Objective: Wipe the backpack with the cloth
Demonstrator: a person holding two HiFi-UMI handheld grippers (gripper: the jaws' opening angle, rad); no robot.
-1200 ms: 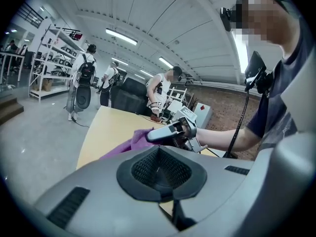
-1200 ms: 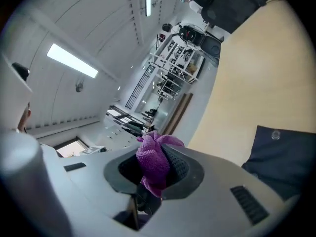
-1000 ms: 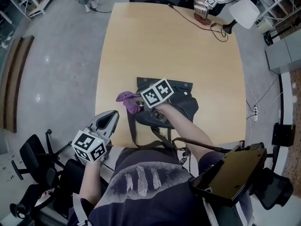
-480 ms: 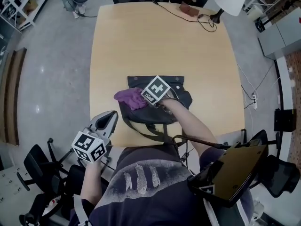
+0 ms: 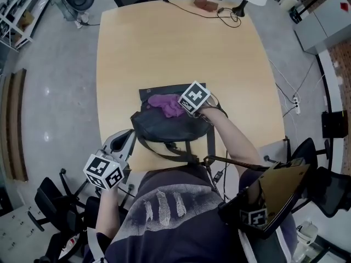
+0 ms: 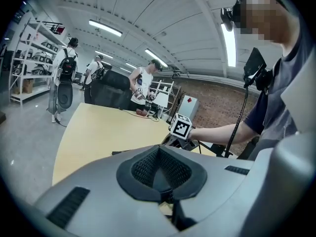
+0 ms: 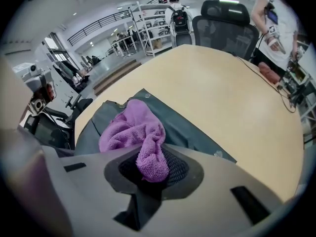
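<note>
Right hand-held gripper [image 5: 185, 107] clamped on the one crumpled purple terry cloth [image 5: 167, 104], resting atop the single dark grey backpack [image 5: 159, 126], straps loose, near the table's [image 5: 164, 48] near edge; left hand-held gripper [image 5: 125, 141] jaws together, empty.

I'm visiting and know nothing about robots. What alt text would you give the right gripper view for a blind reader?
The right gripper is shut on a purple cloth, which trails forward onto a dark backpack lying flat on a tan table. Beyond the table stand a black office chair and a person, with shelving behind.
</note>
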